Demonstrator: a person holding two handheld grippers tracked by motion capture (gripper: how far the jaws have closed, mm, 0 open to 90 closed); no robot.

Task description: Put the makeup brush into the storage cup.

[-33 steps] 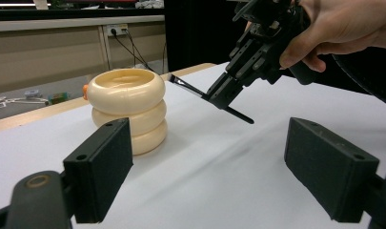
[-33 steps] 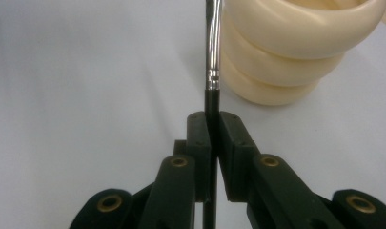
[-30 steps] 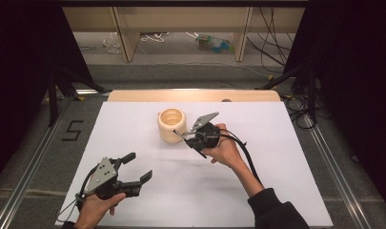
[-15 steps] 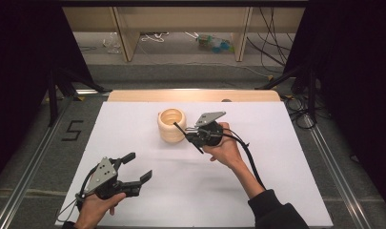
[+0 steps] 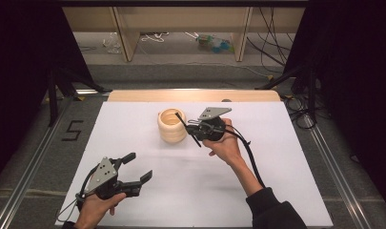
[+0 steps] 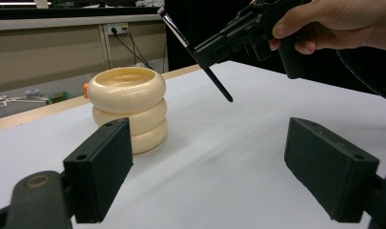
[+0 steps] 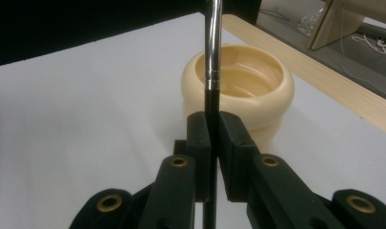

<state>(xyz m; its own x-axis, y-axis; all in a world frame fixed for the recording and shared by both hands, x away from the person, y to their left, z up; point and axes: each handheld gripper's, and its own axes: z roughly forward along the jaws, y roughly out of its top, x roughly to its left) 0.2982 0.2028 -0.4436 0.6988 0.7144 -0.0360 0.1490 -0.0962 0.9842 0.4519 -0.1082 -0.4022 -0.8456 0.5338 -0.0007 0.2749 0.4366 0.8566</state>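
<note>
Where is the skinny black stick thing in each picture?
High view: the brush sits mid-table, beside the cream pot.
Left gripper view: upper middle, slanting, right of the pot.
Right gripper view: centre, pinched between the jaws, pot behind.
Shared landmark: the pot.

We see a white bench (image 5: 286, 157) with a pale wooden strip (image 5: 190, 96) along its far edge. Beyond the bench stands a wooden shelf unit (image 5: 128, 33), cables (image 5: 271, 45) lying on the grey floor (image 5: 181, 71) beside it. Black curtains (image 5: 19, 71) flank the bench on both sides.
</note>
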